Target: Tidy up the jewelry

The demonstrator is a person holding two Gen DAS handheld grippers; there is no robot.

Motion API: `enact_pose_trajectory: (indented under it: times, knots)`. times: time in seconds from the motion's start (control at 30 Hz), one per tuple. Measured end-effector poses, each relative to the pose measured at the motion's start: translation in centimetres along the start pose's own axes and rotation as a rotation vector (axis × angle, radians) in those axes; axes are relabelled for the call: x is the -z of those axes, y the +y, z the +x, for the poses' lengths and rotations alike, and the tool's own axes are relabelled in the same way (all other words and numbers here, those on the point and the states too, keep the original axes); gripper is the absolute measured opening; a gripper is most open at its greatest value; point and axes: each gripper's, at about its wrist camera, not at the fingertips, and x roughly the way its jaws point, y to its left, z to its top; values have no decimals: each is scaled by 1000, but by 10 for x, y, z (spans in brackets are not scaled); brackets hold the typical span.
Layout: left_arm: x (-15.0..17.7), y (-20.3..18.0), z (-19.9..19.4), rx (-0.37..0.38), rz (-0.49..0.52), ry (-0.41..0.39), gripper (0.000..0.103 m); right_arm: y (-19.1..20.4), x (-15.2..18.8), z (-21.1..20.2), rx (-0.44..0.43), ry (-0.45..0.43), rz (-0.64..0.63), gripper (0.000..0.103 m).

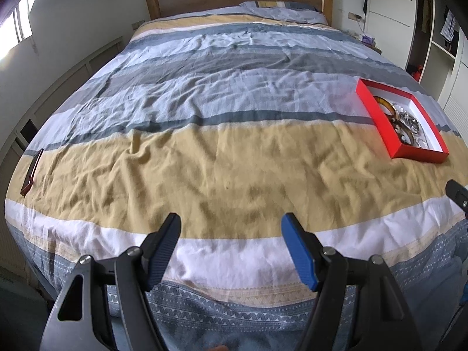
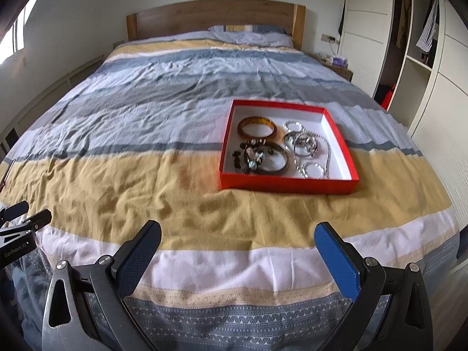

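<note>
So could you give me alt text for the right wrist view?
A shallow red cardboard box holding bangles and silver chains sits on a striped yellow, blue and white bedspread. The right tongs hang open and empty in the foreground.

Daylight glares from left window (image 1: pixel 17 20); fisheye edges bend, darken

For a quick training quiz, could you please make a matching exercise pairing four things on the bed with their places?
Things:
1. amber bangle
2. silver bangles
3. dark beads
4. pillow

Places:
A. by the headboard
B. far left part of the red tray
C. right half of the tray
D. near left part of the tray

Pairs: 1-B, 2-C, 3-D, 4-A
</note>
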Motion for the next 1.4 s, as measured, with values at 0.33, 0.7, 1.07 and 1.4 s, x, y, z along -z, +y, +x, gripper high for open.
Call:
enact_pose_trajectory:
  times: [0.33,0.7,1.07,1.4]
  knots:
    - [4,5,6,6,-16,16,70,5,6,6,-5,26,-13,102]
    - [3,6,6,5,-20,9,70,20,8,10,-34,25,-37,102]
    - [3,0,1,31,-8,-18,70,27,10,6,-27,16,-59,102]
    - [3,0,-2,47,-13,-28,70,21,14,3,-5,15,-54,102]
